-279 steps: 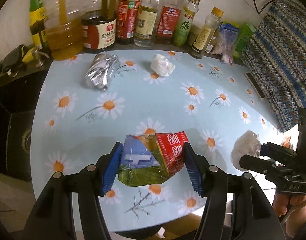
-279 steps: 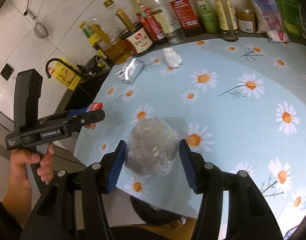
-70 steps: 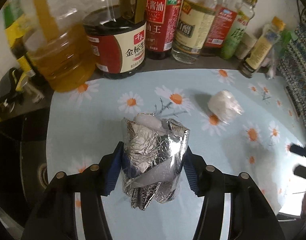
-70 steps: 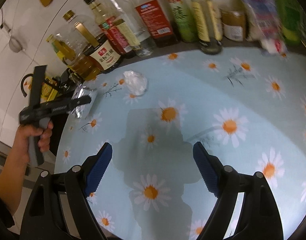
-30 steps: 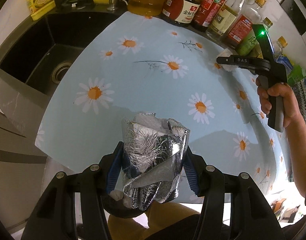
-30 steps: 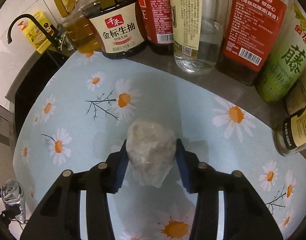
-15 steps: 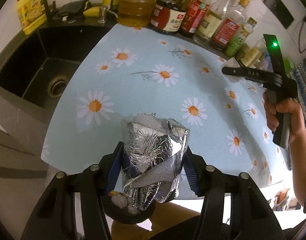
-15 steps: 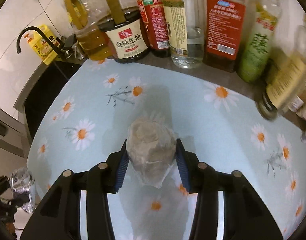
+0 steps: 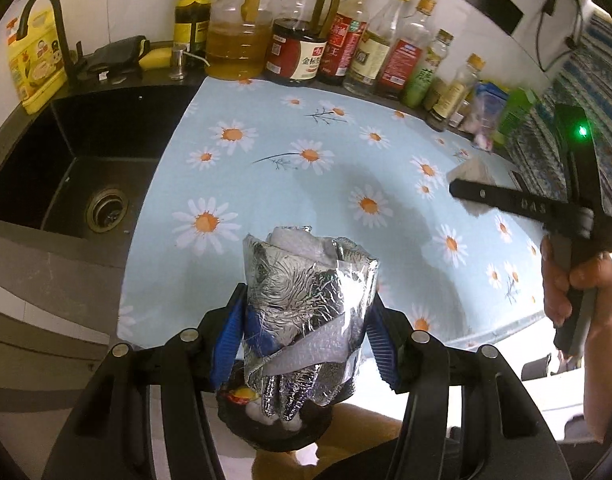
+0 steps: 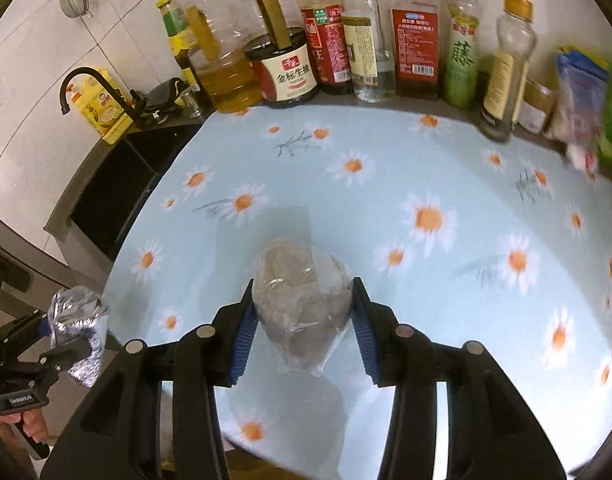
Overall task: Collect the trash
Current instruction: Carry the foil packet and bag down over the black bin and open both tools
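My left gripper [image 9: 304, 330] is shut on a crumpled silver foil wrapper [image 9: 306, 312], held just off the near edge of the daisy-print tablecloth [image 9: 306, 184]. Directly below it stands a black trash bin [image 9: 274, 428] holding bits of trash. My right gripper [image 10: 304, 328] is shut on a crumpled wad of clear plastic wrap [image 10: 302, 300] above the near part of the cloth. The left wrist view shows that wad [image 9: 475, 178] in the right gripper at the right. The right wrist view shows the foil wrapper [image 10: 80, 328] at the lower left, off the table edge.
A row of oil and sauce bottles [image 9: 306, 56] lines the back of the counter. A black sink [image 9: 66, 168] with a curved tap [image 9: 42, 28] lies to the left. Packets [image 10: 577, 96] stand at the back right. A hand [image 9: 577, 292] grips the right tool.
Both grippers have drawn back from the bottles toward the near table edge, keeping their loads. The trash bin has come further into view under the foil wrapper. The right gripper moved the farther.
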A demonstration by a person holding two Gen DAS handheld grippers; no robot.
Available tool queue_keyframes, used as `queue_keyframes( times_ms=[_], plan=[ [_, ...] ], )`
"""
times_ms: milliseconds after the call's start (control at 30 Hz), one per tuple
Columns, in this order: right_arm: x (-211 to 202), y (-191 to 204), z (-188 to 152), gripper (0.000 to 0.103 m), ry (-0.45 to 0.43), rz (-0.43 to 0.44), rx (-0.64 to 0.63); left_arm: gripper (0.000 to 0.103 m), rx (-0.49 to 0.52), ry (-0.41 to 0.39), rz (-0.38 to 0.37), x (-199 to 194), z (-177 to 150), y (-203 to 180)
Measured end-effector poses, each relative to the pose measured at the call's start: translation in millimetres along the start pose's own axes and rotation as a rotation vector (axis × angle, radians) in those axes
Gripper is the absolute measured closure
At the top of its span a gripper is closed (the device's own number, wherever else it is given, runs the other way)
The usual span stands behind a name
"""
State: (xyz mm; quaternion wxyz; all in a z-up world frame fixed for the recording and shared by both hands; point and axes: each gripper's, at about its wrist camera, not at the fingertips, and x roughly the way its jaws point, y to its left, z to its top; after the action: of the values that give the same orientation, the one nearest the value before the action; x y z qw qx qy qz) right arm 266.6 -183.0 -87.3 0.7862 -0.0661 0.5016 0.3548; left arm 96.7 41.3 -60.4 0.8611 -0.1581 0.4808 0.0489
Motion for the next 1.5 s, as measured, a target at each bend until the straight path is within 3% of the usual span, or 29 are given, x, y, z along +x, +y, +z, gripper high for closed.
queue_keyframes(
  times_ms=[267,567,1167,1300,1367,1467,1500],
  plan=[
    [-17,43,-57,0.058,-0.016,0.035,0.061,0.049,0.047,0.003,-0.044,-15,-23,15],
    [-11,87,-122,0.057,0.026,0.083,0.057,0.049,0.075,0.087,-0.099,-1,-65,25],
    [52,83,-197,0.057,0.247,0.121,0.141,0.048,-0.004,0.316,-0.112,64,-131,38],
    [63,84,-208,0.057,0.283,0.131,0.148,0.045,-0.032,0.349,-0.098,72,-137,42],
    [65,79,-209,0.042,0.285,0.135,0.171,0.039,-0.039,0.371,-0.081,76,-137,43],
    [65,75,-209,0.039,0.286,0.15,0.189,0.026,-0.045,0.39,-0.051,82,-135,45],
    [65,72,-208,0.039,0.281,0.147,0.199,0.025,-0.045,0.394,-0.045,82,-134,46]
  ],
)
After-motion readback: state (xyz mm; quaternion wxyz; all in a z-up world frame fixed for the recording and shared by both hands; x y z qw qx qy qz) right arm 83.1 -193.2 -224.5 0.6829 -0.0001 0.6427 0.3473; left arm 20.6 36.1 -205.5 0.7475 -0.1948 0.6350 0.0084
